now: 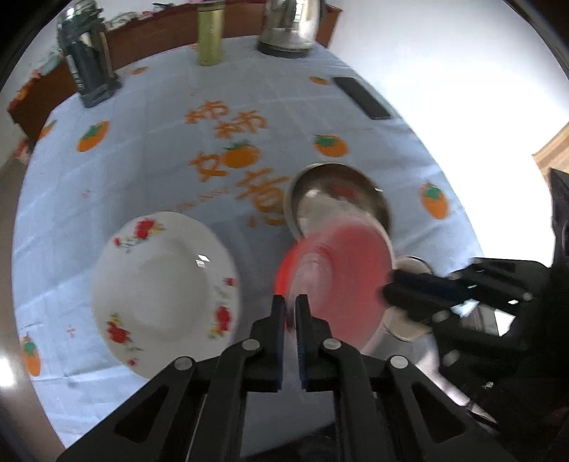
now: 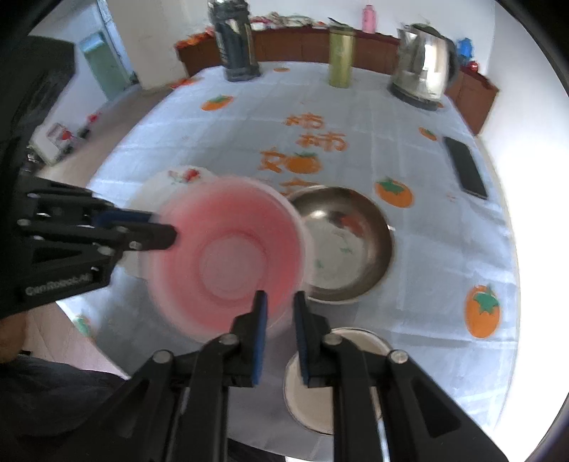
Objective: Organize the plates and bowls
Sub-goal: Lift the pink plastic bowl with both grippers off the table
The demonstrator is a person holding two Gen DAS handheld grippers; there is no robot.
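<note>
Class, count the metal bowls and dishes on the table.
2: a large steel bowl just right of the lifted pink bowl, and a small steel dish at the near edge. Others may be hidden.

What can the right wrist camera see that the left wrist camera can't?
Only the right wrist view shows a pink flask far back and a pale green door. Only the left wrist view shows the whole flowered plate. Both show the pink bowl gripped by both grippers, the big steel bowl, kettle and phone.

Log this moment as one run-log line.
left claw: shut on pink bowl rim | right claw: shut on opposite rim | bowl: lifted, blurred
</note>
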